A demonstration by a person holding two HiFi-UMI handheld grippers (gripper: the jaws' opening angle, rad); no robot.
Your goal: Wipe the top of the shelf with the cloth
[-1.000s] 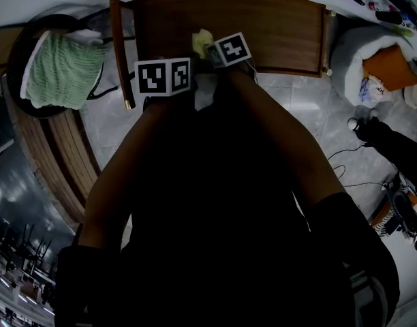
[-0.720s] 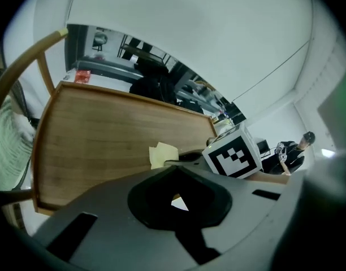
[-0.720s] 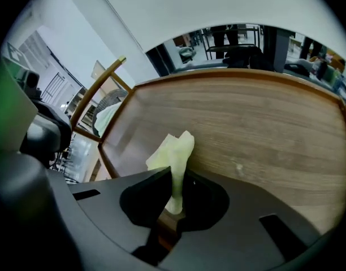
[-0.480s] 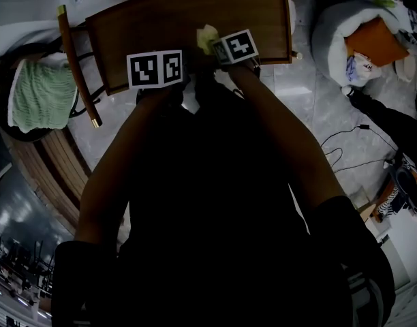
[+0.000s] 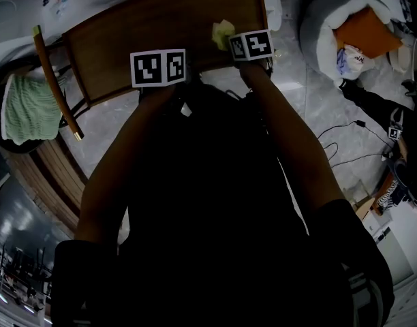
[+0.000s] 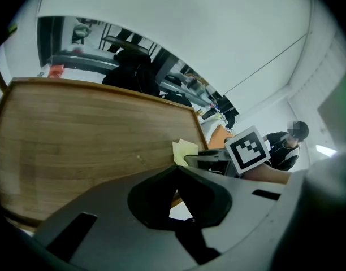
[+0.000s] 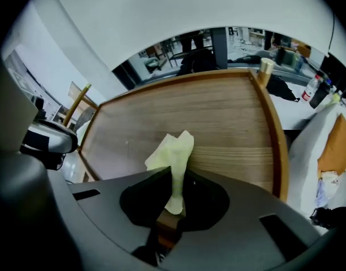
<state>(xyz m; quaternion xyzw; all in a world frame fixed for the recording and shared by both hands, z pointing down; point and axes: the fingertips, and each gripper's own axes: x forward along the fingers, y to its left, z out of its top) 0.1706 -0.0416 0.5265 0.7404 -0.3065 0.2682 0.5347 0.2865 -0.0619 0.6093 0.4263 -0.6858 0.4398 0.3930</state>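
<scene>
Pale yellow cloth (image 7: pixel 172 151) is pinched between the clamped jaws of the right gripper (image 7: pixel 176 178), pressed down at the near edge of the wooden shelf top (image 7: pixel 218 112). It has slid from mid-edge toward the right corner, so that strip looks wiped. The left gripper (image 6: pixel 176 171) hovers closed and empty by the near edge. The far part probably remains to do.
</scene>
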